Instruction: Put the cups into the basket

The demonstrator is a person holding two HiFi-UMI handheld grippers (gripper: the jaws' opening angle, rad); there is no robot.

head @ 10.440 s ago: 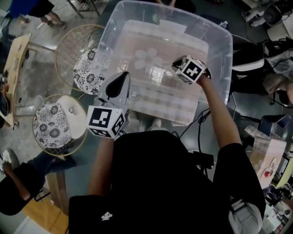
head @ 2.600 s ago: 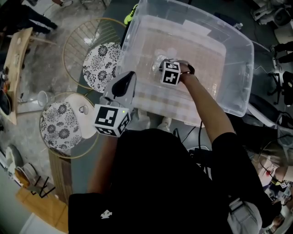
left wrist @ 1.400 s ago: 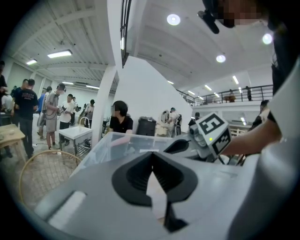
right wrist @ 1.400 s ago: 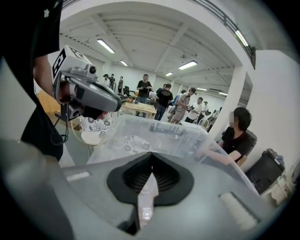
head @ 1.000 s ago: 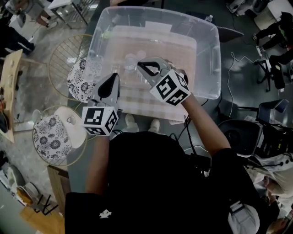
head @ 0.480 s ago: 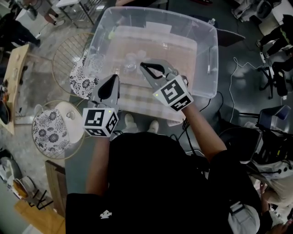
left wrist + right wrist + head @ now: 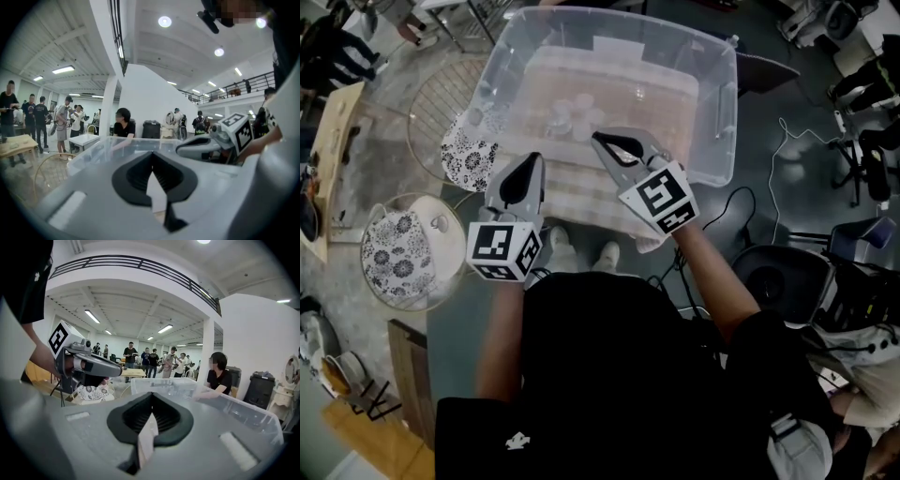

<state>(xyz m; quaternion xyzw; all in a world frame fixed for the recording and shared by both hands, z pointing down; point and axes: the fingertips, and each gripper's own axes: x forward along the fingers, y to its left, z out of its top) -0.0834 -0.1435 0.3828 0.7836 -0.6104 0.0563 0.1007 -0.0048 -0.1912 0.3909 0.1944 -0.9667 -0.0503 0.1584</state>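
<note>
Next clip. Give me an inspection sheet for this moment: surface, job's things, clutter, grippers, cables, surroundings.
Surface: checked cloth under a clear plastic bin, with grey floor around.
Job's things: clear cups clustered inside the bin. Two round wire baskets stand to its left, the far basket and the near basket, each with a floral liner.
Clutter: nothing seen.
Grippers: left gripper and right gripper are over the bin's near side, jaws together, nothing held.
Cables: black cables on the floor right of the bin.
Surroundings: wooden table at left; person in black beyond the bin.
</note>
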